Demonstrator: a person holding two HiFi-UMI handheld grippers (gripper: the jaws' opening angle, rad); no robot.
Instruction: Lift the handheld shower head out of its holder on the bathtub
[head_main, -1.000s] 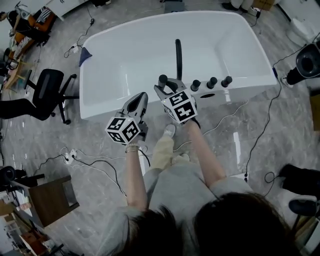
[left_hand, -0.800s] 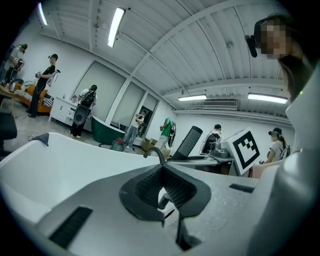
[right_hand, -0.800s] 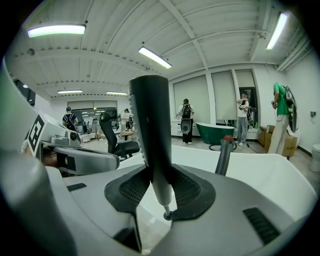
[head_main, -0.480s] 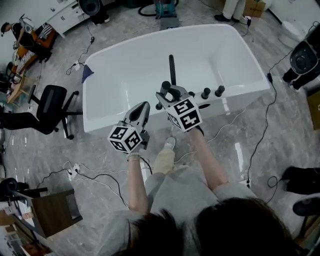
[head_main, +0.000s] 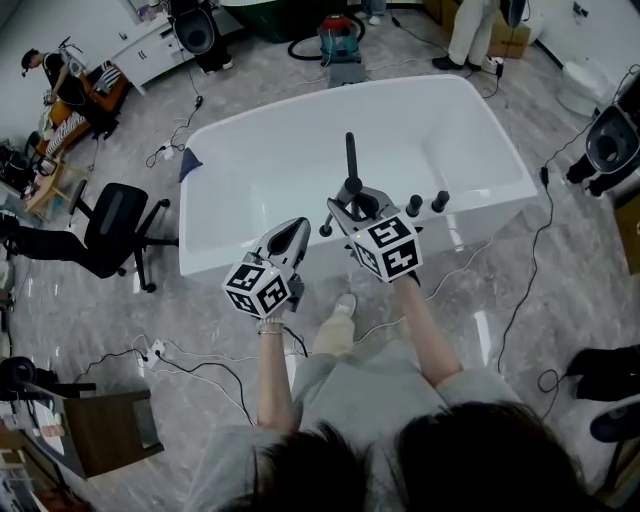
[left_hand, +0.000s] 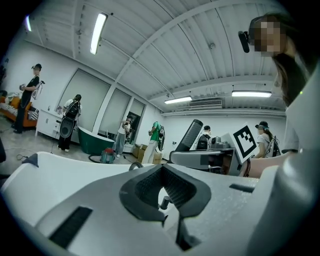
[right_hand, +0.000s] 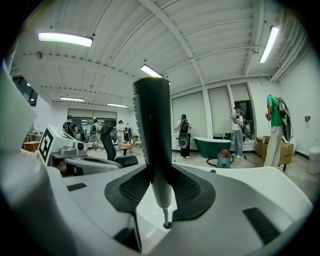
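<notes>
The person stands at the near side of a white bathtub (head_main: 262, 168) and holds one gripper in each hand over its near rim. The right gripper (head_main: 351, 203) is clenched on the handheld shower head (head_main: 350, 156), a slim black stick that stands almost upright. In the right gripper view the two dark ribbed pads (right_hand: 186, 190) press on both sides of its lower handle. The grey narrow end of the shower head goes down below the jaws and meets a small dark ring (right_hand: 165, 225) on the white rim of the tub. It cannot be told if this end sits in the ring or is just above it. The left gripper (head_main: 293, 231) is beside the right one, to its left, over the outer edge of the rim, and it does not touch the shower head. In the left gripper view its jaws are closed together with nothing between them. Through the small opening of the pads, one dark knob (left_hand: 163, 201) of the tub is seen. Two more black knobs (head_main: 426, 203) stand on the rim just to the right of the right gripper. A black office chair (head_main: 112, 226) stands on the grey floor, left of the tub.
</notes>
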